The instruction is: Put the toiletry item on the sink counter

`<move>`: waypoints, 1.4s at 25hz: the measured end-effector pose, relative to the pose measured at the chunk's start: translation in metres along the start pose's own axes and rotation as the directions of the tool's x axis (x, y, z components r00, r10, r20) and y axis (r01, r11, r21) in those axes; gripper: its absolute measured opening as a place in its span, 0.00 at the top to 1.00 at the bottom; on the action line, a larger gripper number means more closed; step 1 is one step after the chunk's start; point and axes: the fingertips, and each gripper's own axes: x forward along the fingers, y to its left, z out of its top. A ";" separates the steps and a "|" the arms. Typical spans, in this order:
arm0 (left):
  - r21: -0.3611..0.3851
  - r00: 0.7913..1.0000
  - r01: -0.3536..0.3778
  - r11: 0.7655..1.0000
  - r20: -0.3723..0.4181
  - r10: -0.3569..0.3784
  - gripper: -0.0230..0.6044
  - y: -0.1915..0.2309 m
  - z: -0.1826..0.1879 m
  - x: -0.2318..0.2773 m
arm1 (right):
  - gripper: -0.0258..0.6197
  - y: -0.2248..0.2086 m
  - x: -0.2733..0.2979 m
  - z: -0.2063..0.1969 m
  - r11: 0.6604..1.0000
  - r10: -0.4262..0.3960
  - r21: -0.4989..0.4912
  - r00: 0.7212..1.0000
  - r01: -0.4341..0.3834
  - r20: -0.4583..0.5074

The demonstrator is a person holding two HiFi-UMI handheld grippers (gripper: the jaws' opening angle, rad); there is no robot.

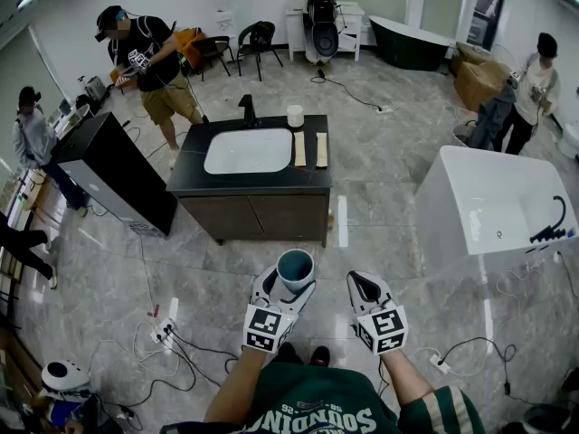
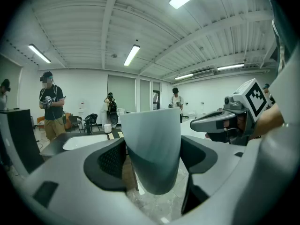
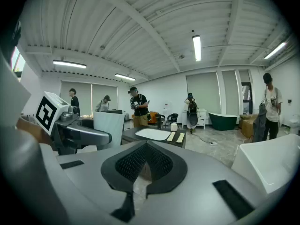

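A teal cup (image 1: 295, 269) with a pale rim stands upright between the jaws of my left gripper (image 1: 291, 284), over the tiled floor in front of me. In the left gripper view the cup (image 2: 152, 153) fills the gap and both black pads press its sides. My right gripper (image 1: 365, 286) hangs beside it, apart from the cup, jaws together with nothing between them (image 3: 143, 170). The black sink counter (image 1: 194, 177) with its white basin (image 1: 247, 150) and black faucet (image 1: 247, 108) stands a few steps ahead.
On the counter's right side lie two pale strips (image 1: 309, 149) and a white cup (image 1: 295, 116). A white bathtub (image 1: 488, 211) stands to the right, a black cabinet (image 1: 118, 174) to the left. Cables and a power strip (image 1: 163, 333) lie on the floor. Several people stand around the room.
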 end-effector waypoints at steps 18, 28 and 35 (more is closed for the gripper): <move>-0.008 1.000 -0.002 1.000 0.000 0.002 0.38 -0.002 -0.006 -0.008 | 0.90 0.011 -0.002 -0.005 1.000 0.027 0.006 1.000 -0.027 0.009; -0.014 1.000 -0.004 1.000 -0.001 0.004 0.38 0.001 -0.007 -0.006 | 0.90 0.008 0.000 -0.005 1.000 0.021 0.007 1.000 -0.021 0.007; -0.015 1.000 -0.008 1.000 -0.003 0.008 0.38 -0.002 -0.005 -0.002 | 0.90 0.001 -0.002 -0.007 0.999 0.021 0.027 1.000 -0.021 0.004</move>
